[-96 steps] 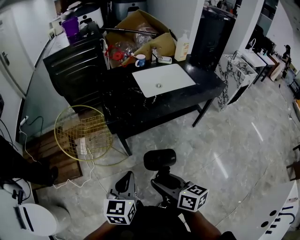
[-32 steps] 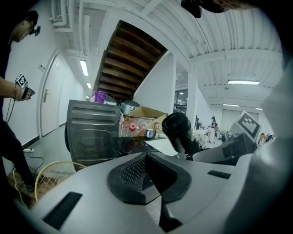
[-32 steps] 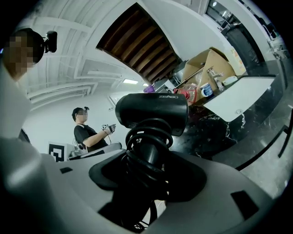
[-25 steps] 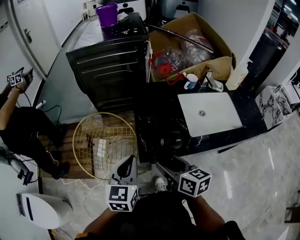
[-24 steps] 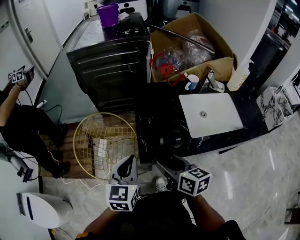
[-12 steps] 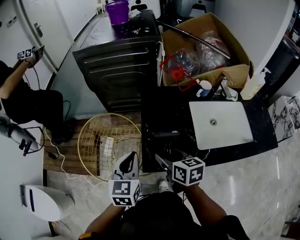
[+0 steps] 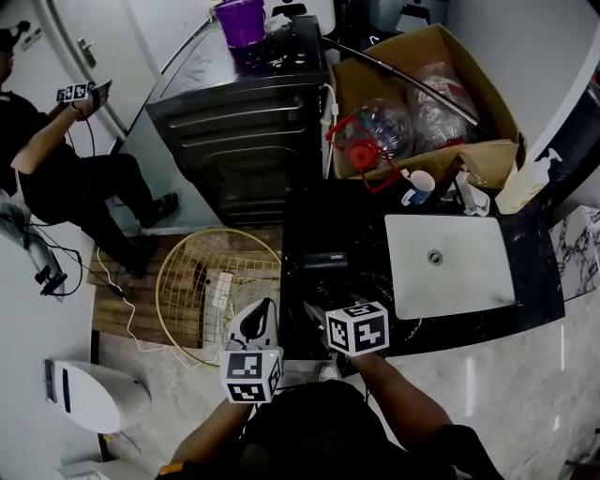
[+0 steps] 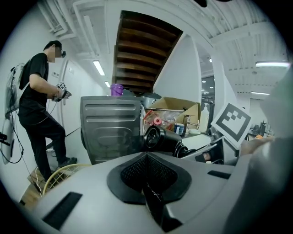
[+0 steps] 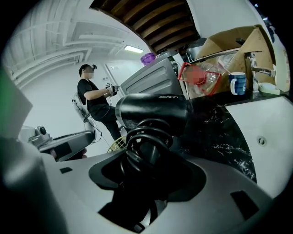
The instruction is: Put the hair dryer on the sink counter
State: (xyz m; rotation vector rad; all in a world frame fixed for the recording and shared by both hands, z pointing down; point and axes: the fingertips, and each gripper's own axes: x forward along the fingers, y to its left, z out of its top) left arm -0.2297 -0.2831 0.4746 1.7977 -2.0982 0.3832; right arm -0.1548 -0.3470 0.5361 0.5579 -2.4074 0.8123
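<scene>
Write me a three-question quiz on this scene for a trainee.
1. Which gripper holds the hair dryer?
2. True or false: the jaws of the left gripper stand apart.
3. The purple bucket stands on: A the black appliance; B the white basin; C the floor.
Key: 1 the right gripper; 2 false, they are together; 3 A.

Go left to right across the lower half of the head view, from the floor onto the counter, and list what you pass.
white device on the floor → gold wire basket → hair dryer → white sink basin
</scene>
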